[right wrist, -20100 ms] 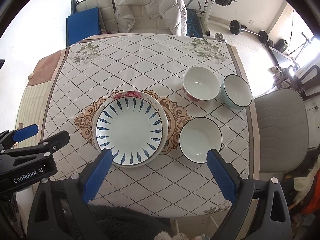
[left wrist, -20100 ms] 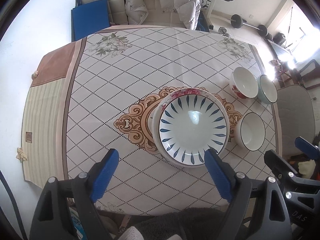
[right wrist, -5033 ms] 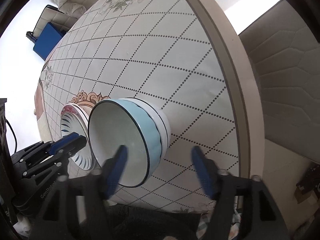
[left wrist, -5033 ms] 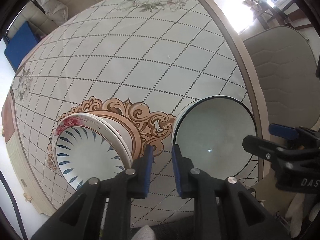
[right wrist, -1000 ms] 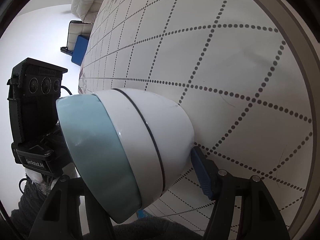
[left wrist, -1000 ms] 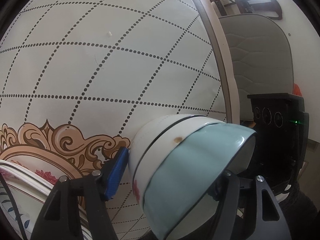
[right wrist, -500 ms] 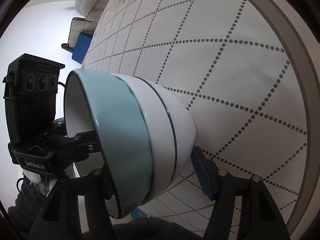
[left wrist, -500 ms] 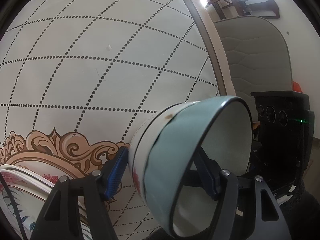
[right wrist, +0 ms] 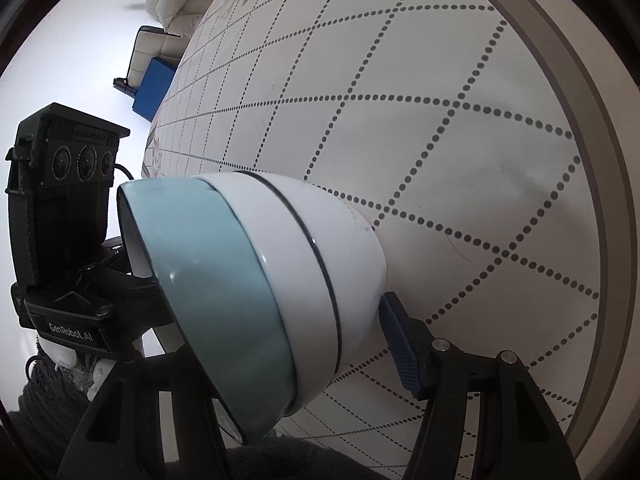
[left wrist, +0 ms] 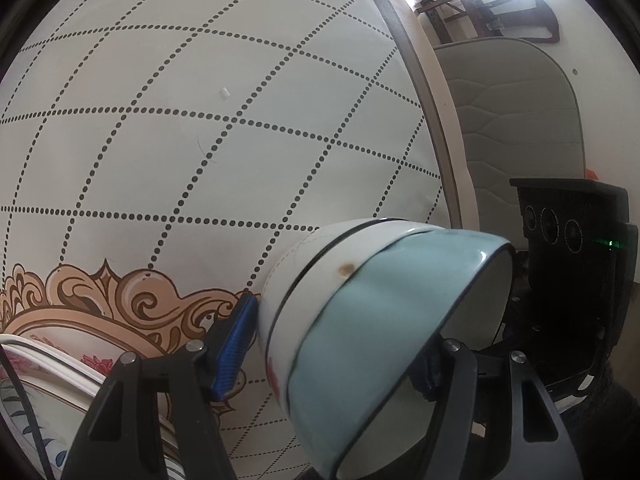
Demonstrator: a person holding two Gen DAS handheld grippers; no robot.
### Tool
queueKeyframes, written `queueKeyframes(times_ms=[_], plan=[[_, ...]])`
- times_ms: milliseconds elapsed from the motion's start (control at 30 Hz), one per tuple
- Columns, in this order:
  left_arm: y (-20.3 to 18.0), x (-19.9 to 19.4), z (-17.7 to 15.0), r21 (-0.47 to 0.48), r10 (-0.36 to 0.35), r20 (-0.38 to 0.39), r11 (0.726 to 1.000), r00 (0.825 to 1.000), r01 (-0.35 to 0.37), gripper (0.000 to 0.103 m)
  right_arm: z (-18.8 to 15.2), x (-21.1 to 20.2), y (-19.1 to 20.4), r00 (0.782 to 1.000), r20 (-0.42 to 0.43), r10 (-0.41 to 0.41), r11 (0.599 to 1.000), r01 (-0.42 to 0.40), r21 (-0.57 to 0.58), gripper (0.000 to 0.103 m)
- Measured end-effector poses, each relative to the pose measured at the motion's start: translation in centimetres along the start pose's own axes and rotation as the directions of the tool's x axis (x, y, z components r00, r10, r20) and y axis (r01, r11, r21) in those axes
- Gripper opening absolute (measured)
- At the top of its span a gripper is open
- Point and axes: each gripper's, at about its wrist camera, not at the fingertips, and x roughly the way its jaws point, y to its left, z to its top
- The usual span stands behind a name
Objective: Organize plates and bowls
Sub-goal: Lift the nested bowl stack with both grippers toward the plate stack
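Note:
Three nested bowls, a light-blue bowl (left wrist: 372,320) inside white bowls (left wrist: 304,276), lie tipped on their side over the tablecloth (left wrist: 200,140). My left gripper (left wrist: 332,356) is shut on the stack: its left pad (left wrist: 236,340) presses the white base, and its right finger is mostly hidden behind the blue rim. My right gripper (right wrist: 304,344) grips the same stack (right wrist: 288,280) from the other side. Its jaws are closing, its right pad (right wrist: 400,344) is on the base, and its left finger is hidden. A stack of plates (left wrist: 40,368) sits at lower left.
The table edge (left wrist: 424,92) runs close on the right, with a grey padded chair (left wrist: 520,120) beyond it. The other gripper's black camera body (left wrist: 572,272) sits close behind the bowls. A blue cushion (right wrist: 154,92) and a white seat (right wrist: 152,46) stand past the far end.
The bowl stack rocked. Half a second ago its mouth swung into view in both cameras, and it has since tipped back so mostly the outside shows. Both grippers stayed in place.

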Motion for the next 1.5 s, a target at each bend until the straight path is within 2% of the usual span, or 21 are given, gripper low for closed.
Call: queueKeyframes(times_ms=[333,600,767,1000,1200,1500], plan=[[0.2,-1.2,-0.8,-0.016,0.0,0.027,1.0,1.0,0.001,0.064,0.2,-0.1,1.4,1.0,0.001,-0.008,1.0,0.008,-0.005,0.064],[1.2,-2.7,-1.8,-0.043,-0.008,0.057,0.999,0.998,0.01,0.065,0.5,-0.7,2.9,1.0,0.007,-0.023,0.998,0.024,-0.053,0.064],[2.2,-2.0,-2.1,-0.072,-0.001,0.051,0.997,0.999,0.005,0.064,0.9,0.5,2.8,0.998,-0.02,-0.067,0.996,0.066,-0.056,0.061],[3.3,-2.5,-1.7,-0.092,-0.047,0.053,0.994,0.998,0.052,0.059,1.2,-0.2,1.7,0.999,-0.022,-0.044,0.999,0.043,-0.015,0.058],[3.1,-3.2,-1.5,-0.085,-0.046,0.057,0.995,0.997,0.051,0.056,1.8,-0.6,0.7,1.0,-0.017,0.007,1.0,-0.006,0.019,0.056],[2.3,-2.9,-1.4,-0.099,-0.029,0.066,0.994,0.997,0.035,0.054,2.0,-0.6,0.6,0.999,-0.025,0.023,0.999,-0.022,0.025,0.056]])
